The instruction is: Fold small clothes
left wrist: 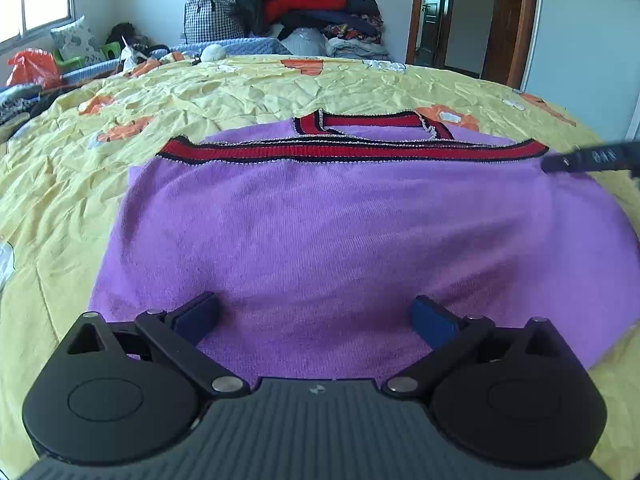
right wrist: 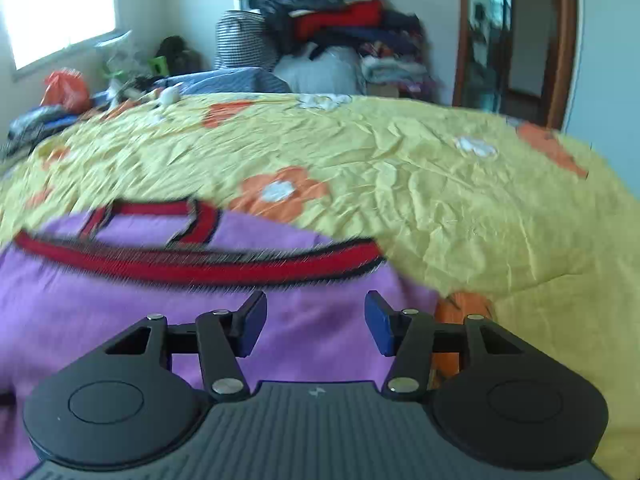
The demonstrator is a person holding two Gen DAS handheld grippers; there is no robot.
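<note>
- Left wrist view: the left tongs [left wrist: 314, 316] are spread wide and empty above the near part of a purple sweater [left wrist: 320, 232], which is laid folded on the yellow bedspread [left wrist: 240, 92].
- Right wrist view: the right tongs [right wrist: 316, 320] are held partly open, nothing gripped, over the sweater's right edge.

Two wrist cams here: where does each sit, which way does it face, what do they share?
Left wrist: on the left gripper, over the purple sweater, facing across the bed to the clothes pile; own open fingers show, right gripper's tip at right edge.
Right wrist: on the right gripper, over the sweater's right edge, same heading; open fingers show.
Shared: sweater, yellow bedspread, pile.
</note>
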